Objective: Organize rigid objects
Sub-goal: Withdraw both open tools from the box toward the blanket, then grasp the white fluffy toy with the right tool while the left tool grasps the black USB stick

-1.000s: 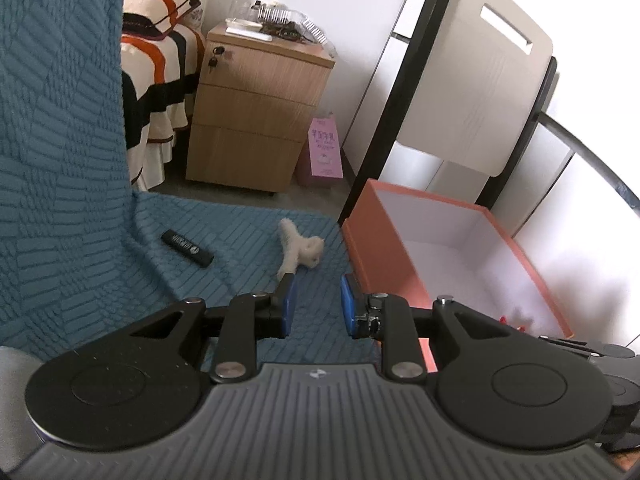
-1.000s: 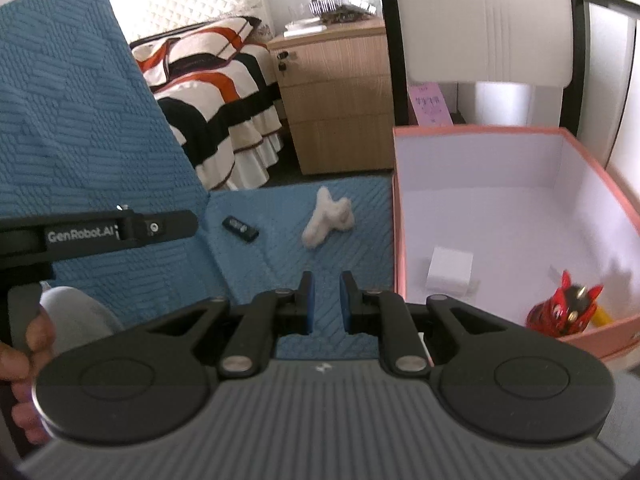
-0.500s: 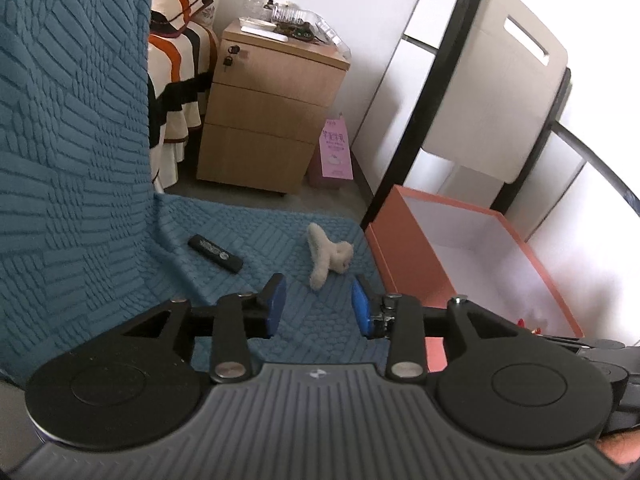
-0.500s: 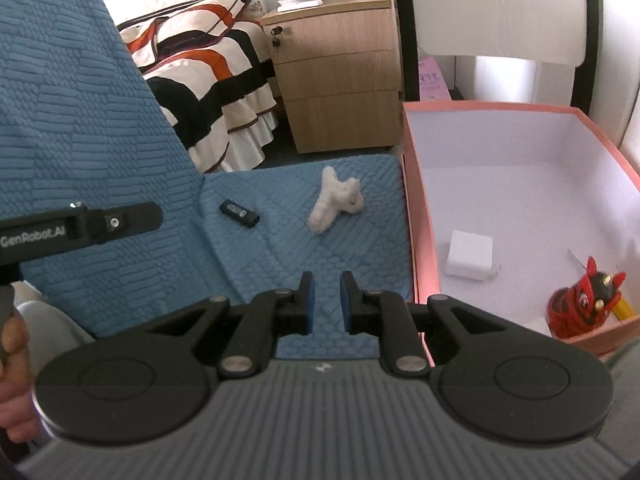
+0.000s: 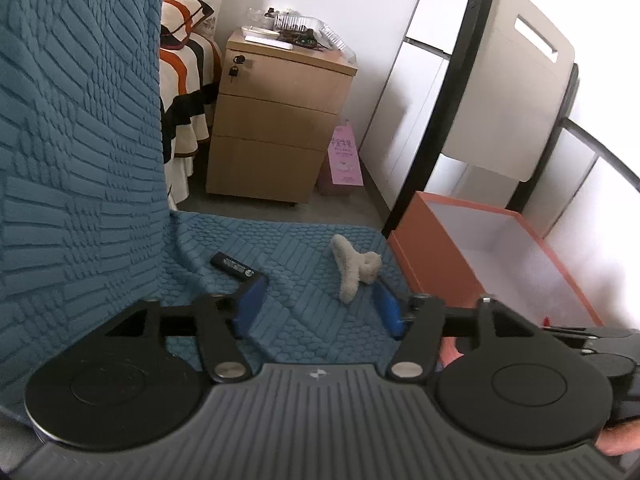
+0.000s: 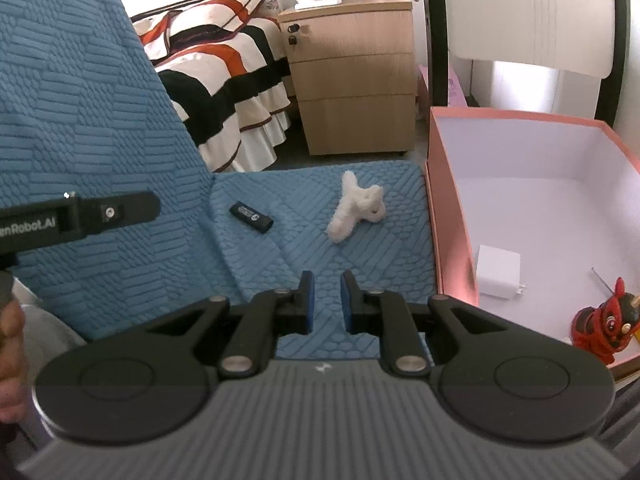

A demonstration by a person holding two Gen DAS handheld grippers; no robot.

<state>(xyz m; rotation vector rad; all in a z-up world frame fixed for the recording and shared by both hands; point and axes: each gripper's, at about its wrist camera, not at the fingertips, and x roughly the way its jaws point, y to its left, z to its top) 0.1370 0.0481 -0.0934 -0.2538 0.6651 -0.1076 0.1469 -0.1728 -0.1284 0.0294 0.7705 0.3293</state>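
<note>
Left gripper (image 5: 318,304) is hanging wide open, empty, near the fuzzy white hair claw (image 5: 354,266); right gripper (image 6: 327,300) is hovering slightly parted, empty. That fluffy claw could easily slip sideways.

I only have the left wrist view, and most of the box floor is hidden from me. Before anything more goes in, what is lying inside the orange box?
Observer: A white charger block lies on the floor of the orange box, close to the wall that faces the blue cover.
Operator: Anything else in there?
Observer: A red figurine stands at the near right of the floor, apart from the charger block.
Operator: Is the right tool carrying something?
Observer: No. The right tool is empty, its pads a narrow gap apart, pointing over the blue cover.
</note>
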